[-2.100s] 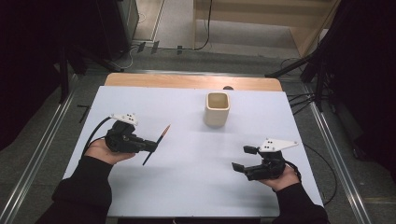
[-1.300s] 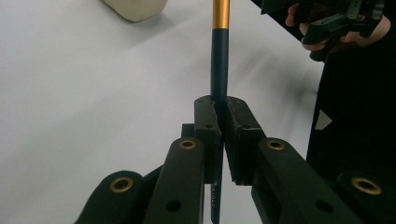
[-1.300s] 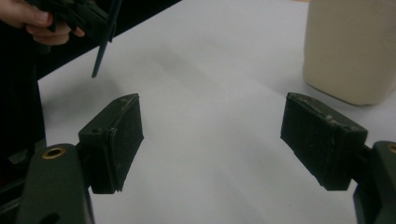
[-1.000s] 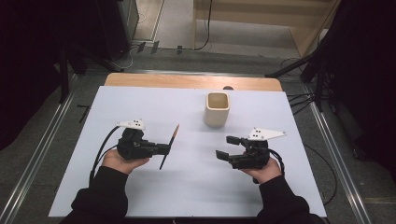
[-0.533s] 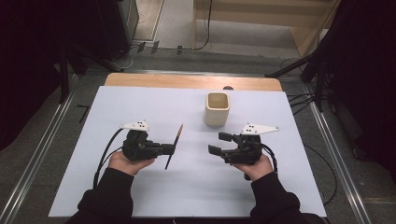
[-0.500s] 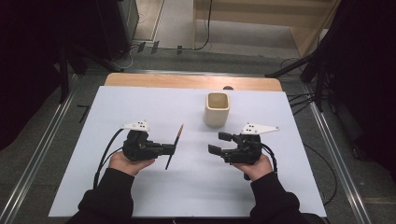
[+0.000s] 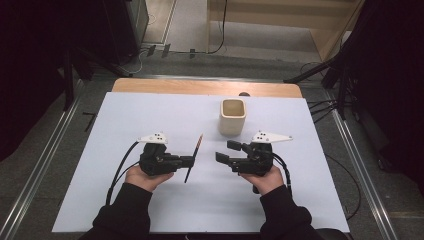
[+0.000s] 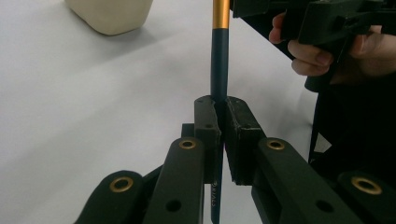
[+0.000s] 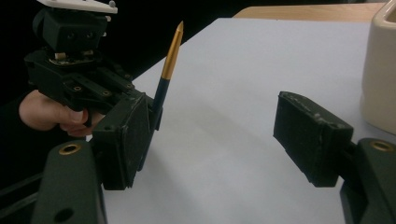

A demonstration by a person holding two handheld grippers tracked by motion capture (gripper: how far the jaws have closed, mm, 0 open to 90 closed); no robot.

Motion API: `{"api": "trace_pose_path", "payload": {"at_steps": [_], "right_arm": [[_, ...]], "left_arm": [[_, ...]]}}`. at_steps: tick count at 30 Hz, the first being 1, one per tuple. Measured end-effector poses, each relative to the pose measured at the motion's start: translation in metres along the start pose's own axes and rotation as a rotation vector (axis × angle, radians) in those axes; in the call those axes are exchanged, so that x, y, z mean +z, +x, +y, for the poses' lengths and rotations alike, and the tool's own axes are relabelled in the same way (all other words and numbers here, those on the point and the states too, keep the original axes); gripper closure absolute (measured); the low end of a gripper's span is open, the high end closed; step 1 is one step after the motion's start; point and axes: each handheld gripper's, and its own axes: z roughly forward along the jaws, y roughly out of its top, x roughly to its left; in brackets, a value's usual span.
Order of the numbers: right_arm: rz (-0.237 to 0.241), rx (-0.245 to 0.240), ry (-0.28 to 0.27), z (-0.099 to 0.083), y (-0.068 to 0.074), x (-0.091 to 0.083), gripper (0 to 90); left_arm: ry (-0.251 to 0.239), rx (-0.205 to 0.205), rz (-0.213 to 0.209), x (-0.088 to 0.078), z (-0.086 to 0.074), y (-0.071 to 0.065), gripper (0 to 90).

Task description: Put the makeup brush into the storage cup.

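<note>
Pencil (image 7: pixel 193 158): we see a dark shaft with a gold tapered end, clamped in the left gripper's jaws, nearer us than the cup and off to its left.
Pencil angle: from above it slants, gold tip (image 7: pixel 200 136) toward the cup, dark end toward us, lifted off the white sheet.
Left gripper (image 7: pixel 189 161): our left hand (image 7: pixel 145 177) holds it left of the cup and closer to us; its jaws are pressed tight on the pencil's dark shaft.
Left gripper view: we watch the two black pads (image 8: pixel 208 121) pinching the shaft (image 8: pixel 218 65), gold band rising out the top, printed lettering on the part below the pads, too small to read.
Right gripper (image 7: pixel 229 151): our right hand (image 7: pixel 264 179) holds it just this side of the cup, pointing toward the left gripper; its jaws stand wide apart with nothing between them.
Right gripper view: we look between the spread pads (image 9: pixel 309 135) at the pencil (image 9: pixel 169 65) standing tilted in the other gripper (image 9: pixel 152 114).
Gap: the two grippers face each other, near but apart.
Cup (image 7: pixel 233 116): cream, squarish, upright on the sheet near its far edge; we cannot see its bottom.
Table (image 7: pixel 150 87): wooden edge shows beyond the cup; the white sheet (image 7: pixel 310 150) covers the rest.
</note>
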Motion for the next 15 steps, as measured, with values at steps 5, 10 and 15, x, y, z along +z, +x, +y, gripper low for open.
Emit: {"api": "trace_pose_path", "payload": {"at_steps": [5,10,15], "right_arm": [[0.023,0.036,-0.009,0.0,0.004,0.006,30.5],[0.017,0.086,-0.03,0.001,0.005,0.01,32.8],[-0.02,0.104,-0.029,0.001,0.009,0.013,33.3]], "left_arm": [[-0.014,-0.005,-0.005,0.002,0.0,-0.001,85.1],[-0.029,-0.025,-0.007,0.002,-0.001,0.0,85.1],[-0.026,-0.041,-0.01,0.005,-0.003,0.001,85.1]]}}
